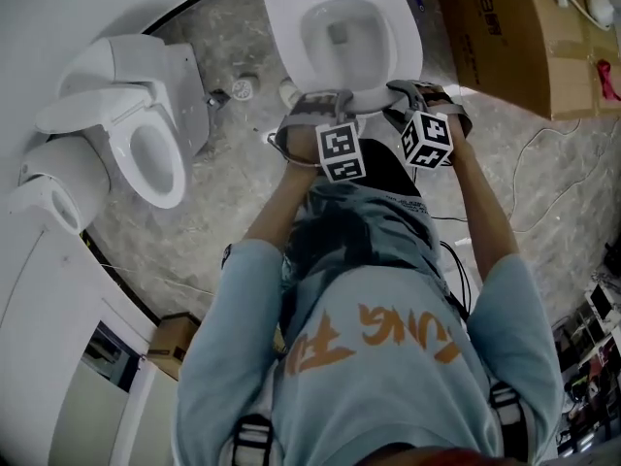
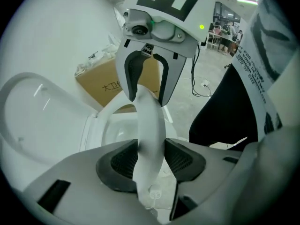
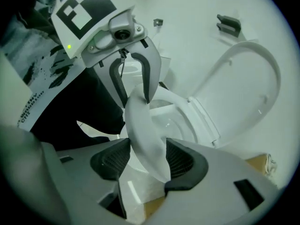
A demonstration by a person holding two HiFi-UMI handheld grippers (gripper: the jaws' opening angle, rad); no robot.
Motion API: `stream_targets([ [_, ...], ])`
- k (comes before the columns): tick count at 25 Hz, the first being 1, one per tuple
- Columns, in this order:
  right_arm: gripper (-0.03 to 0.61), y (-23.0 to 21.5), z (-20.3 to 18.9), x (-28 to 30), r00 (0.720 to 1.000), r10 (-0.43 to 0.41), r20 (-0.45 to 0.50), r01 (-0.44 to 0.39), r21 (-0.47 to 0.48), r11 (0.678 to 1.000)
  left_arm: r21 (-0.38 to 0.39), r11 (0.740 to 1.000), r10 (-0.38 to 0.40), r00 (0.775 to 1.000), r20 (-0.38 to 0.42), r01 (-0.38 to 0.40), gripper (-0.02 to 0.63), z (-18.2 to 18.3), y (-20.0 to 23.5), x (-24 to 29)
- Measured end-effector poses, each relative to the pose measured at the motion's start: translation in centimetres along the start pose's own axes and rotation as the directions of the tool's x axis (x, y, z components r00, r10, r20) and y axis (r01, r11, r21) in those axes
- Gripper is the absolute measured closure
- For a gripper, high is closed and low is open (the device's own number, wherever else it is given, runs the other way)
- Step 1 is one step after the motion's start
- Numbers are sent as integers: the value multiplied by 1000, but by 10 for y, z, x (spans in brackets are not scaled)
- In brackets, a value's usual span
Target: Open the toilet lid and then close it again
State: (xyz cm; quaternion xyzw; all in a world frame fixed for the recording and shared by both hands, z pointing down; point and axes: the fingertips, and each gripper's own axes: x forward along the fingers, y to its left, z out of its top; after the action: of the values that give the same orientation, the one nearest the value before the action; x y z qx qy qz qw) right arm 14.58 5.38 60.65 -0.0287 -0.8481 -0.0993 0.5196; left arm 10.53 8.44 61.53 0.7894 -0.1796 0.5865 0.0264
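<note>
White glossy plastic toilet seat ring (image 2: 150, 125), smooth curved band, pinched at front edge by both grippers. Left gripper (image 2: 151, 159): dark ribbed fingers (image 2: 119, 163) pressed on ring from both sides. Right gripper (image 3: 145, 161): same pinch, ring crossing slantwise. White oval toilet lid (image 3: 248, 93) stands raised behind bowl. Grey mottled stone floor (image 1: 233, 212); second white toilet (image 1: 146, 144) at left, brown cardboard box (image 1: 505, 37) at right. Forearms stretched forward, grippers side by side, pointing steeply down.
</note>
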Motion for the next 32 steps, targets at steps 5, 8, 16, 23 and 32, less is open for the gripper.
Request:
stream_targets([
  [5, 321, -30, 19, -31, 993, -107, 46, 108, -18, 994, -48, 995, 90, 996, 13, -89, 414, 8, 31, -33],
  [8, 319, -48, 33, -54, 981, -175, 85, 175, 0, 985, -54, 989, 141, 989, 37, -139, 414, 16, 49, -56],
  [16, 384, -114, 75, -101, 913, -362, 187, 356, 70, 932, -124, 956, 279, 954, 111, -265, 433, 26, 124, -116],
  [23, 416, -181, 104, -125, 848, -494, 194, 478, 126, 870, -142, 930, 360, 920, 155, -340, 491, 31, 190, -150],
  [32, 419, -267, 131, -133, 759, -628, 173, 580, 258, 772, -145, 893, 448, 872, 197, -426, 505, 29, 273, -170],
])
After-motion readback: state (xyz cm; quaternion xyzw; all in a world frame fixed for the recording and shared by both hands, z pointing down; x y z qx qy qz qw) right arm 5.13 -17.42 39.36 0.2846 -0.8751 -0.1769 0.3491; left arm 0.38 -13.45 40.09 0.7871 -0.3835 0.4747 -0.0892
